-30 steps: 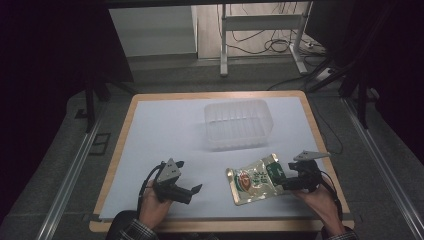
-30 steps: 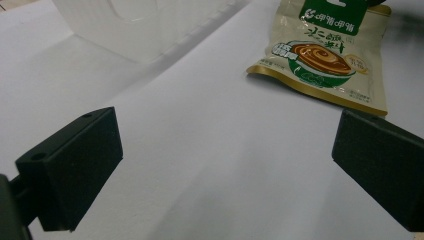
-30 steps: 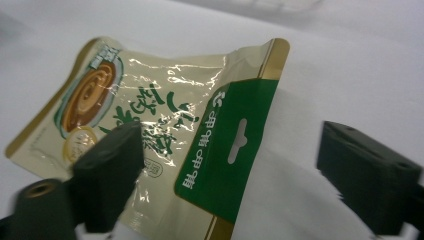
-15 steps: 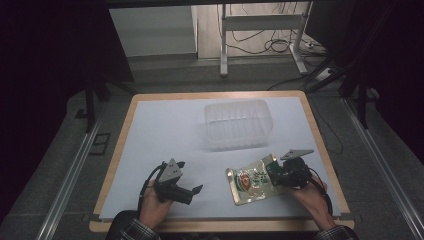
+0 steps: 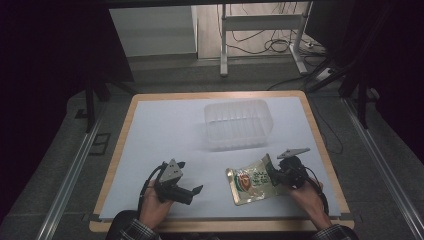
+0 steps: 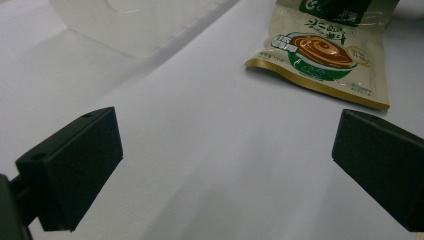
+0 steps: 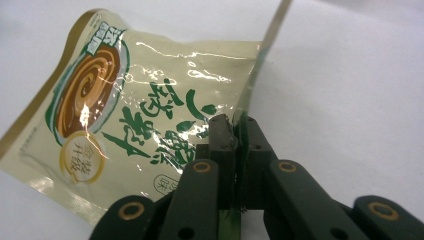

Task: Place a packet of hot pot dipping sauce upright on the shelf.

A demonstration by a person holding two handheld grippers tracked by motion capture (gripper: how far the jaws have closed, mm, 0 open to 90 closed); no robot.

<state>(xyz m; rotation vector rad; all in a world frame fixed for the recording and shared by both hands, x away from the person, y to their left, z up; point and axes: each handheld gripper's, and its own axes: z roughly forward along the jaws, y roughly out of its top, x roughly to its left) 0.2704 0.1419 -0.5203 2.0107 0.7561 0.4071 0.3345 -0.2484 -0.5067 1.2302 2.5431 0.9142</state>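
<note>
A cream and green snack packet [image 5: 250, 182] [image 6: 325, 50] [image 7: 130, 120] lies on the white table cover near the front right. My right gripper [image 5: 276, 175] [image 7: 236, 125] is shut on the packet's right edge, which curls up between the jaws. My left gripper [image 5: 192, 192] [image 6: 225, 165] rests at the front left in a person's hand, jaws wide open with nothing between them, pointing toward the packet.
A clear plastic tub [image 5: 237, 122] [image 6: 135, 22] stands upright behind the packet, mid-table toward the back. The wooden table edge [image 5: 220, 224] runs along the front. Table legs and cables [image 5: 260, 35] sit on the floor beyond.
My right gripper has moved left onto the packet's right edge and shut on it, lifting that edge. The left gripper has stayed put.
</note>
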